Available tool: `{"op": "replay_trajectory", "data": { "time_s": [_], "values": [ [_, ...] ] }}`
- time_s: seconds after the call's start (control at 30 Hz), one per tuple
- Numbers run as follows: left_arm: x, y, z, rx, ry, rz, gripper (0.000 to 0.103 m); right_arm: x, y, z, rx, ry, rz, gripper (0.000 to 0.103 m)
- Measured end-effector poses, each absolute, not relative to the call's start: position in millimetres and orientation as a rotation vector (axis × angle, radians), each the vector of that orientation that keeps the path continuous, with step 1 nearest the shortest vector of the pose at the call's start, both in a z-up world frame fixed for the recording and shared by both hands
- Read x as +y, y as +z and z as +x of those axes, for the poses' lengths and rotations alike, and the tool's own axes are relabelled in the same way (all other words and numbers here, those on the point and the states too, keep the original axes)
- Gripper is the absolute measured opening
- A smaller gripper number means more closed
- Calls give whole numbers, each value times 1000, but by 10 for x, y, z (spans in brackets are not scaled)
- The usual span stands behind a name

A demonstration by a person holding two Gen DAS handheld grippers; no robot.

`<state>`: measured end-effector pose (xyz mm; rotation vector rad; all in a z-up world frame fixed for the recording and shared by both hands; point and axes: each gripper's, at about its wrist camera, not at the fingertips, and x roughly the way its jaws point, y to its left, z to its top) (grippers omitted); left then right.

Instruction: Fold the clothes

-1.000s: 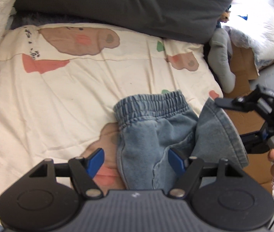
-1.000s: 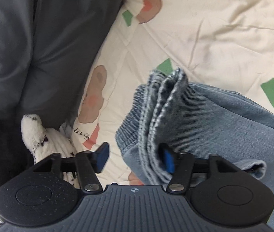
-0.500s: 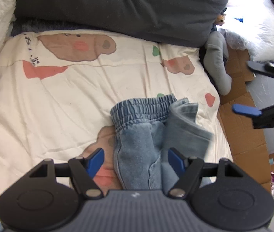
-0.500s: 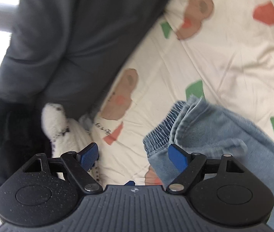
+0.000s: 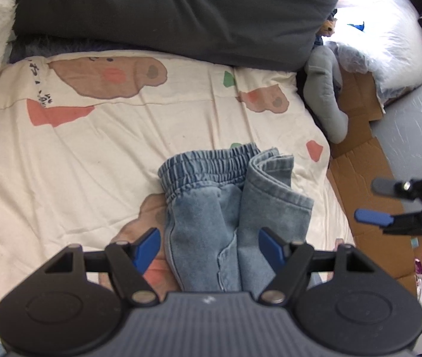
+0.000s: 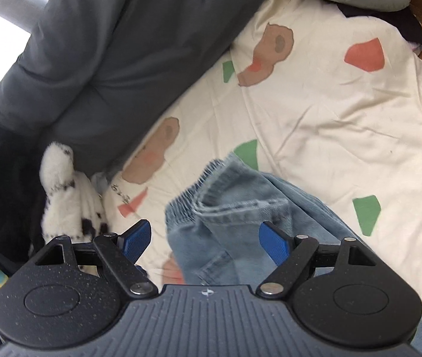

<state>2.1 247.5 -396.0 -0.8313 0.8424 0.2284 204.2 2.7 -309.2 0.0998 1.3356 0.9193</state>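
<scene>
The left wrist view looks steeply down along its own fingers at the folded denim trousers (image 5: 229, 208) from close above, facing the dark grey duvet (image 5: 166, 15) at the far edge of the cream printed sheet (image 5: 92, 154), with cardboard (image 5: 359, 166) on the floor at its right edge. The right wrist view also looks down from close by, but is rolled, so the sheet (image 6: 330, 113) runs diagonally (the duvet (image 6: 106, 59) fills its upper left). Both views share the trousers (image 6: 240, 223), the sheet and the duvet; the left one also catches the right gripper (image 5: 380, 202) at its right.
</scene>
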Motion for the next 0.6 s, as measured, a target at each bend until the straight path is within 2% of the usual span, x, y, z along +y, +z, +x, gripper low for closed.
{"op": "replay_trajectory", "data": {
  "time_s": [0.5, 0.6],
  "values": [
    [2390, -3972, 32, 868, 254, -826, 75, -169, -4135, 1591, 1253, 876, 91, 84],
    [2390, -3918, 51, 873, 265, -818, 75, -205, -4235, 1566, 1235, 861, 101, 78]
  ]
}}
